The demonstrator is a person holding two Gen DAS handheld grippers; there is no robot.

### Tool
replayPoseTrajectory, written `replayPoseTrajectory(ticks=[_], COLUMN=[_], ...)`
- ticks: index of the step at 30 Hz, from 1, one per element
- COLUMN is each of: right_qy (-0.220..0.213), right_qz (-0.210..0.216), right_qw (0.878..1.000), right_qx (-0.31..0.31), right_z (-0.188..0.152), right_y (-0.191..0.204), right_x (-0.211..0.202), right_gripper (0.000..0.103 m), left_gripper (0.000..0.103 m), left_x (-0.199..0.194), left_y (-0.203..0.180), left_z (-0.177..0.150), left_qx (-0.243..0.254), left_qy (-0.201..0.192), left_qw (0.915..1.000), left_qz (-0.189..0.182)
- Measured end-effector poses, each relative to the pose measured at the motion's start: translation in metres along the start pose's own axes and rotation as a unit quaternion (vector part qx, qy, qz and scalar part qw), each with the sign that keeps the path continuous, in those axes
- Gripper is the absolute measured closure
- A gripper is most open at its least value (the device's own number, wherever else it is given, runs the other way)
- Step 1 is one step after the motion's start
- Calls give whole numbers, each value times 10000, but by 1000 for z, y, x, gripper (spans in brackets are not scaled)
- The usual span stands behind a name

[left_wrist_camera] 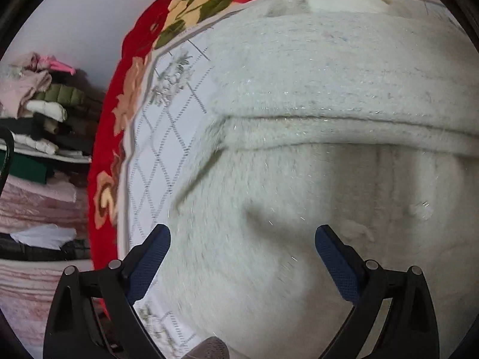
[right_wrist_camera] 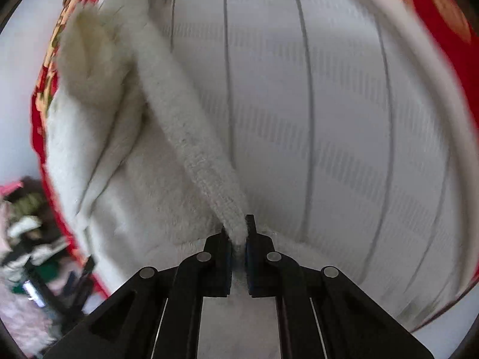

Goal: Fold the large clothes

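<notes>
Shelves (left_wrist_camera: 39,137) at far left of the left wrist view, stacked with folded clothes: pink, olive, cream, dark items, some green. Next rightward, red flowered blanket (left_wrist_camera: 107,149) running along the edge of the bed. On top of it, white sheet (left_wrist_camera: 167,137) with a grey dashed diamond pattern. Fuzzy white sweater (left_wrist_camera: 314,95) lies on the sheet and fills the middle and right of this view; one layer is folded over, its thick edge running across the frame above a shadowed lower layer. Left gripper (left_wrist_camera: 242,239) sits low over the sweater, blue-padded fingers (left_wrist_camera: 152,257) spread wide with only fabric seen between them. Cannot tell whether the fingertips touch the knit. A small grey-brown object shows at the bottom edge, too cut off to identify.

Right wrist view, left to right: blurred shelves and a dark stand at lower left; red blanket edge; bulk of the sweater (right_wrist_camera: 98,125) bunched on the left half of the bed. A ribbed band of the sweater stretches diagonally from upper left down to the right gripper (right_wrist_camera: 238,239), whose fingers are closed tight on the band's end. To the right, bare sheet (right_wrist_camera: 344,119) with long grey lines, then red blanket (right_wrist_camera: 443,30) again at the far right. View is motion-blurred.
</notes>
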State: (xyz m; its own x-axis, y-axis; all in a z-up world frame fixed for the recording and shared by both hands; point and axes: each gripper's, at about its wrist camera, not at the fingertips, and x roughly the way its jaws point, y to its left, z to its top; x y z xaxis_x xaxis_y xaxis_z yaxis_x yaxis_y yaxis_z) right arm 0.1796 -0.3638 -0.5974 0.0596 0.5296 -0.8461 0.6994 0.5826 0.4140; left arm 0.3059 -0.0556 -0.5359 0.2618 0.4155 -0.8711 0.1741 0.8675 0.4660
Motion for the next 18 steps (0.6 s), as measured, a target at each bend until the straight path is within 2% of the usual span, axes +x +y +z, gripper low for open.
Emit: replayPoseTrajectory(ticks=[2,3,4,5,6,7,8,9,11,13,14,15,16,18], right_qy=[712,1049,1231,1218,1064,757,498,263,-269,-558,-678,-791,-904,-931], right_qz=[386,387,210,-57,-274,-302,-268,-265,-183,-292,-433,-626,-757,-668], right_qw=[9967,9937,9922,9924,9936,9964,9982,9992,9993,9972,9949,9927,9915,9934], right_qx=[99,78,-18,-163,-244,-235,-184,-150,-166,-410,-600,-663,-551,31], right_z=[-29,-41,-49,-52,-51,-47,-41,-37,-21,-4,4,12,17,23], right_y=[2,4,5,7,7,6,5,6,12,30,40,48,47,29], right_x=[22,32,38,38,33,23,13,6,-5,-2,1,7,9,16], right_gripper=[96,95,94,91,90,88,74,56,52,52,57,87,92,92], left_gripper=[3,3,3,3,3,3,3,3,3,3,3,3,3,3], left_x=[0,1,4,6,7,8,10,12,19,30,36,44,54,59], left_y=[2,1,0,-3,-4,-8,-11,-15,-25,-35,-39,-43,-43,-36], left_z=[-6,-9,-11,-13,-14,-14,-16,-16,-15,-13,-13,-13,-12,-11], left_qx=[140,215,272,326,370,400,426,453,479,514,549,585,586,412], left_qy=[-62,-68,-62,-64,-80,-104,-117,-121,-125,-103,-97,-18,90,148], left_qw=[9999,9997,9996,9994,9992,9991,9990,9988,9987,9983,9977,9972,9970,9984], left_qz=[71,102,98,96,113,121,116,126,145,264,383,459,488,361])
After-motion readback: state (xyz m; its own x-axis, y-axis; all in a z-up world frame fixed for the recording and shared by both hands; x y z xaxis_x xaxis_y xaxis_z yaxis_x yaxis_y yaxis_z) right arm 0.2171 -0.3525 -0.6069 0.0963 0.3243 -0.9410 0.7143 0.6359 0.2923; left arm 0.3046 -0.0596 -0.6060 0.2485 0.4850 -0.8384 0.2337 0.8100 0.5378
